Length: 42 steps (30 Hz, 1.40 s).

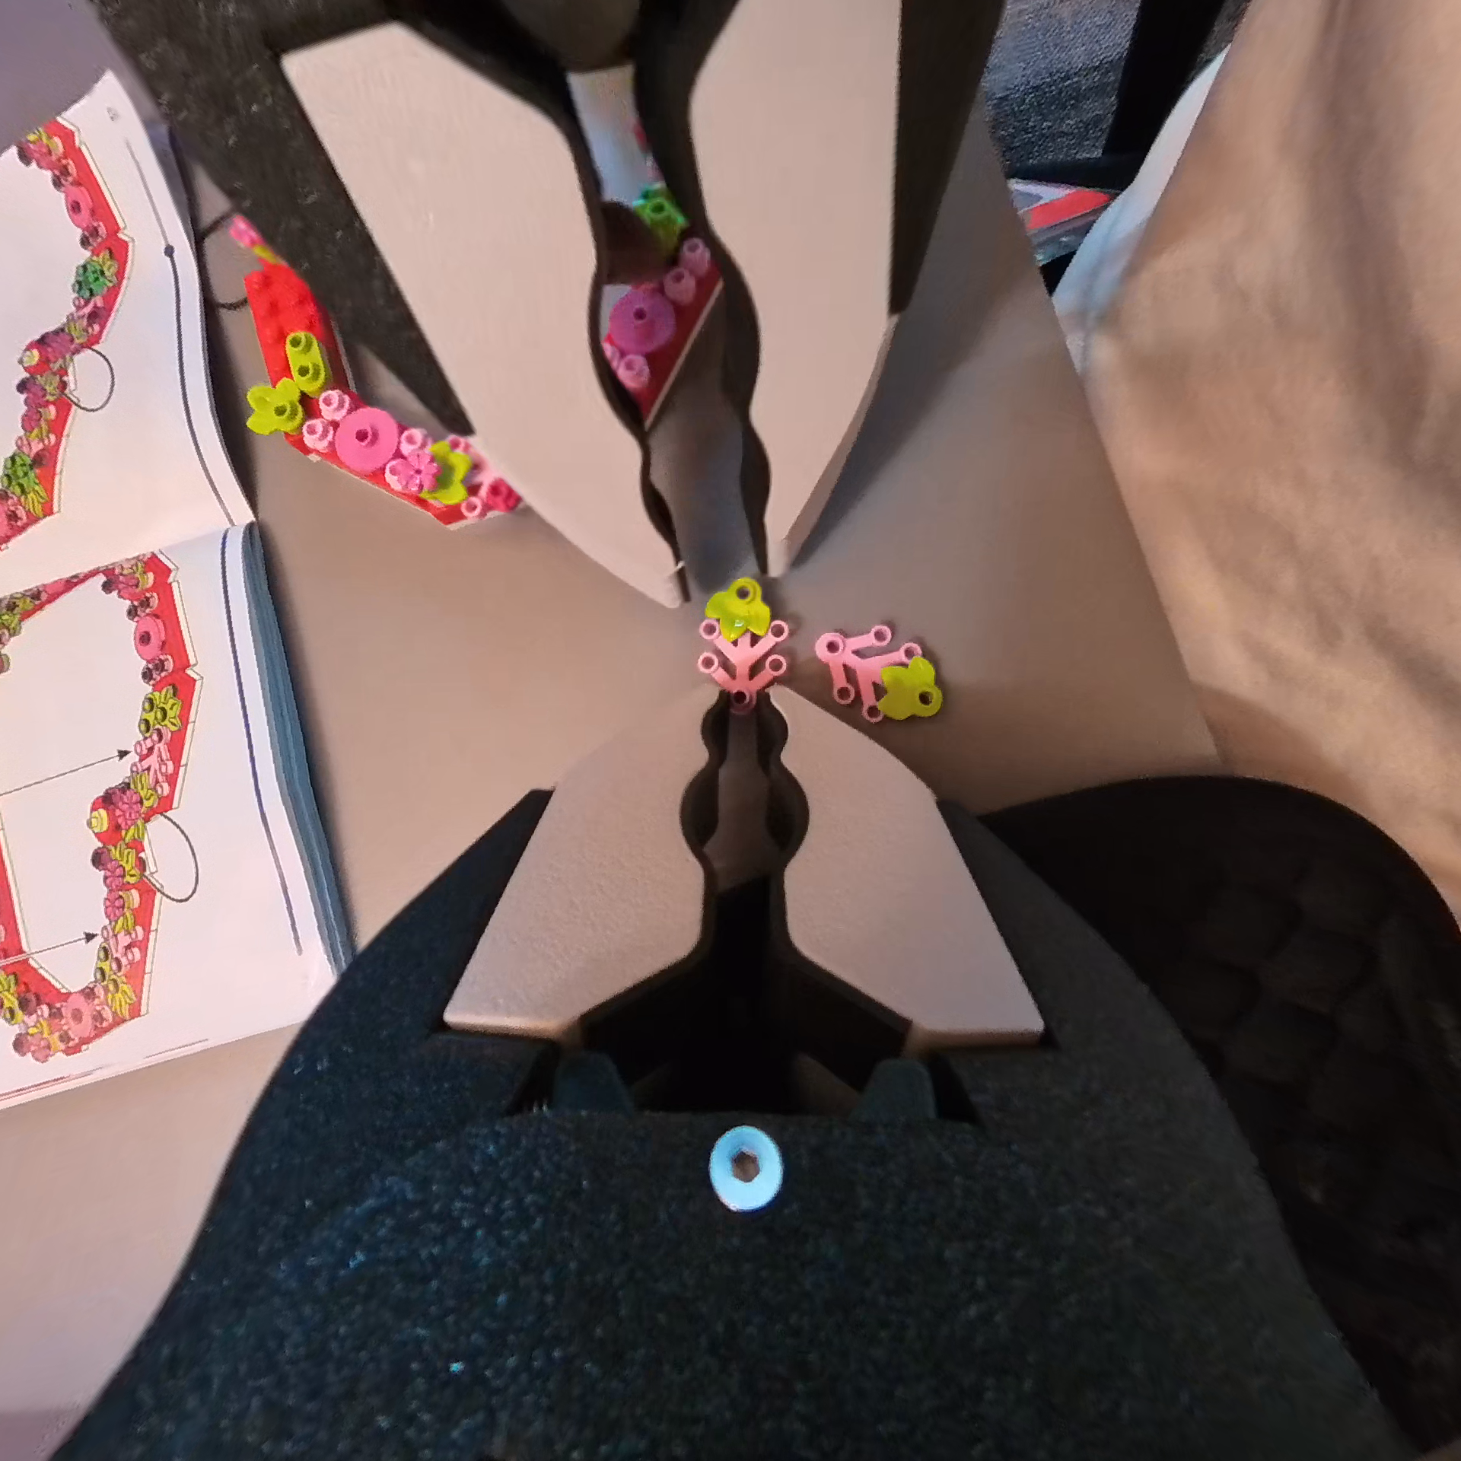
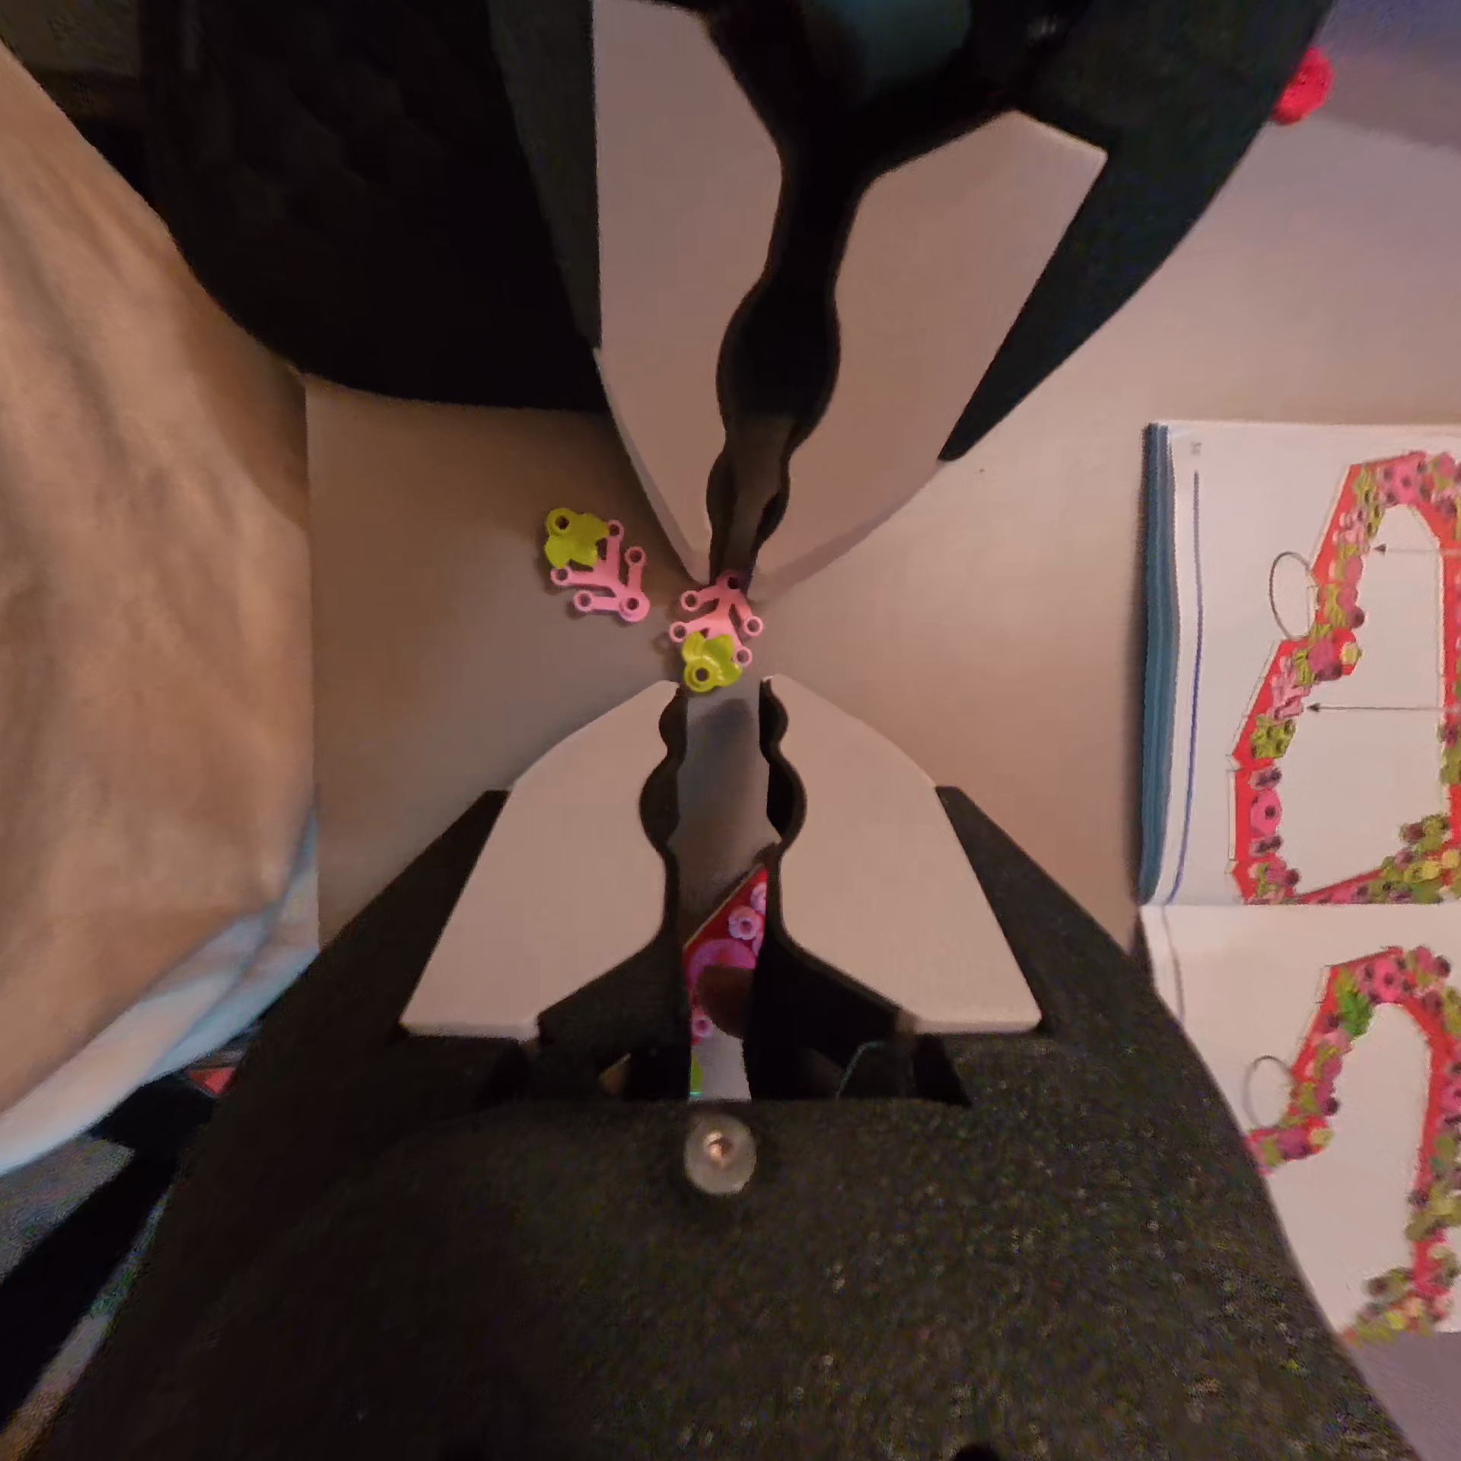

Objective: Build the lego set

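My left gripper [image 1: 741, 704] is shut on the stem of a pink branch piece [image 1: 743, 660], held low over the table. It also shows in the right wrist view [image 2: 727, 581], coming from the top. A lime leaf [image 1: 739, 610] lies on the branch's far end. My right gripper [image 2: 721, 686] faces the left one, jaws a little apart, with its tips just at the leaf [image 2: 709, 666] and not clamped on it. A second pink branch [image 1: 858, 672] with a lime leaf [image 1: 911, 689] lies on the table beside them.
The red heart-shaped frame [image 1: 371, 443] with pink flowers and lime leaves lies at the left, behind the right gripper. An open instruction booklet [image 1: 118, 632] lies at the far left, at the right in the right wrist view [image 2: 1304, 711]. Beige cloth [image 1: 1281, 474] borders the table. Only a small space, under 4 cm, lies between the two pairs of fingers.
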Each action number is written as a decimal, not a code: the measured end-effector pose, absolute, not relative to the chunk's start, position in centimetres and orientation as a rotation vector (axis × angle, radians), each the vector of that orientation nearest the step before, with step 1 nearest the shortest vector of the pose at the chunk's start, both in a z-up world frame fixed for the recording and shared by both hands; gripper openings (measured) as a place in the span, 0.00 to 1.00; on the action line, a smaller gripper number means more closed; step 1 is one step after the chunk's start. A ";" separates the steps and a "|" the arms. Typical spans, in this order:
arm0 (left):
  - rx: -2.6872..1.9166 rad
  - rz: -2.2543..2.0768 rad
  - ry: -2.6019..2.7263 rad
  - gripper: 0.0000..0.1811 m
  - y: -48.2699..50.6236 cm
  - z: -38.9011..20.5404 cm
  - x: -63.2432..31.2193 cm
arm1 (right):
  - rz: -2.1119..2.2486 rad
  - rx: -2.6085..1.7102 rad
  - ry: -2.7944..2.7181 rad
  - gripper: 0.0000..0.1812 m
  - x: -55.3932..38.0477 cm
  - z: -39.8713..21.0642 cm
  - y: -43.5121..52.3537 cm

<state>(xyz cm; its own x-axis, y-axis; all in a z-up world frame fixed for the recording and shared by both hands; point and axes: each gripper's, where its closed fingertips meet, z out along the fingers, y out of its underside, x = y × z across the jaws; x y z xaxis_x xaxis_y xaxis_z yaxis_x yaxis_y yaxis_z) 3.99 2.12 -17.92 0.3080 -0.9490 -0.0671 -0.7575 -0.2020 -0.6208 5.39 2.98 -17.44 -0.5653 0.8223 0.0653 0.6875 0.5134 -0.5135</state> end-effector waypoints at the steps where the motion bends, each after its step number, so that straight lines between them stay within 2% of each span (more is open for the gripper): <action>1: -2.030 -0.445 1.501 0.04 2.1 -17.9 4.0 | 0.669 -1.290 -2.437 0.09 5.5 -17.3 2.8; 17: -2.057 -0.406 1.505 0.04 2.1 -17.9 4.4 | 0.672 -1.455 -2.365 0.07 5.6 -18.0 2.6; 42: -2.054 -0.462 1.491 0.04 2.0 -17.9 4.7 | 0.494 -1.043 -2.576 0.07 5.9 -18.0 2.4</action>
<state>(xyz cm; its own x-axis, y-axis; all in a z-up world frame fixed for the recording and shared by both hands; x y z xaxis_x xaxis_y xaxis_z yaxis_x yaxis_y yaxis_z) 4.66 1.97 -17.92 0.3243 -0.9449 -0.0447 -0.7539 -0.2296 -0.6156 5.89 2.42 -18.03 -0.6836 0.7122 0.1599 0.6025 0.6742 -0.4271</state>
